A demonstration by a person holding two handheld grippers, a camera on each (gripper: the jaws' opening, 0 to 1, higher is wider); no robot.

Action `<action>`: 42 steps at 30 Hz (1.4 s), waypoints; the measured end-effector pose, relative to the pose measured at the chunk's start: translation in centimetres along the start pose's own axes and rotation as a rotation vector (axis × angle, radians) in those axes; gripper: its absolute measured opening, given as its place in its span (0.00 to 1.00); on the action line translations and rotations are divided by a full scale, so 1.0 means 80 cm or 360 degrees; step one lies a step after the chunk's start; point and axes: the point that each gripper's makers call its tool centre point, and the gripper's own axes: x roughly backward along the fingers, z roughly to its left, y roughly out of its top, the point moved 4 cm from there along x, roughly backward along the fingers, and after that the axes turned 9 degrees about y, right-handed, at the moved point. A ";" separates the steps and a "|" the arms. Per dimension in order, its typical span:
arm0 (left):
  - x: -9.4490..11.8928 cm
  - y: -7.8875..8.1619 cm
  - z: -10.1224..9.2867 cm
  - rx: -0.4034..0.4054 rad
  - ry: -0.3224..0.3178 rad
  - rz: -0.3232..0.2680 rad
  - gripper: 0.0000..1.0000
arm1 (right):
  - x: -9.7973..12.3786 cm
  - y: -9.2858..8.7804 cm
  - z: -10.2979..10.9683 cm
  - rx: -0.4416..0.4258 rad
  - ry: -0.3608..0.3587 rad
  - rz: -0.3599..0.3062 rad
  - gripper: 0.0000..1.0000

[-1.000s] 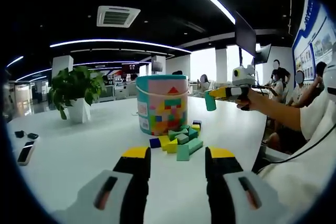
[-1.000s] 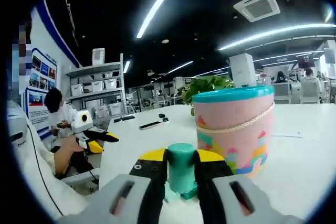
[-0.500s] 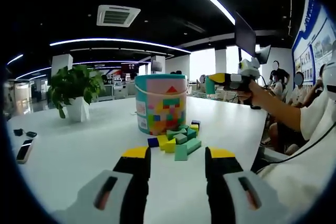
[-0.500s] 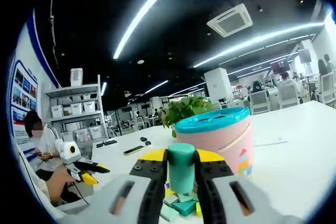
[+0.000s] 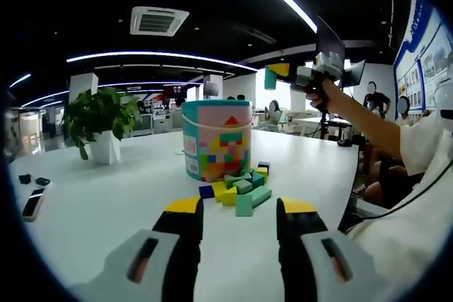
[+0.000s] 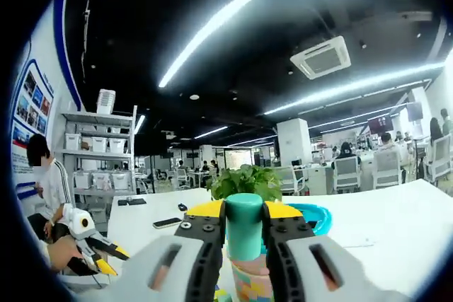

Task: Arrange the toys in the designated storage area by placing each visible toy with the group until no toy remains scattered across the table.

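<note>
A small teal cylinder block [image 6: 244, 225], judged light, stiff and smooth, is pinched at mid-height by the right claw [image 6: 244, 235] above the tub [image 5: 217, 139], while the left claw [image 5: 237, 228] is held open and empty over the worktop [image 5: 106, 203].

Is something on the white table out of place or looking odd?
Yes: small coloured blocks lie loose in a heap on the white table, against the base of the pink bucket with a teal lid. Nothing looks damaged or tipped over.
</note>
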 end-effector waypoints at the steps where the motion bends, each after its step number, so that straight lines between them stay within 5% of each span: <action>1: 0.000 0.000 0.000 -0.0001 0.0001 -0.0001 0.42 | -0.007 0.003 -0.005 0.0023 0.0002 0.0018 0.20; 7: 0.001 0.002 0.003 0.0002 0.0009 -0.0007 0.42 | -0.031 0.009 -0.022 0.0019 -0.0003 0.0148 0.20; 22: 0.003 0.004 0.008 -0.0004 0.0020 -0.0015 0.42 | -0.094 0.026 -0.043 0.0009 -0.0014 0.0092 0.20; 42: 0.001 0.002 0.008 -0.0001 0.0020 -0.0008 0.42 | -0.119 -0.018 -0.099 -0.0059 -0.0187 0.0162 0.20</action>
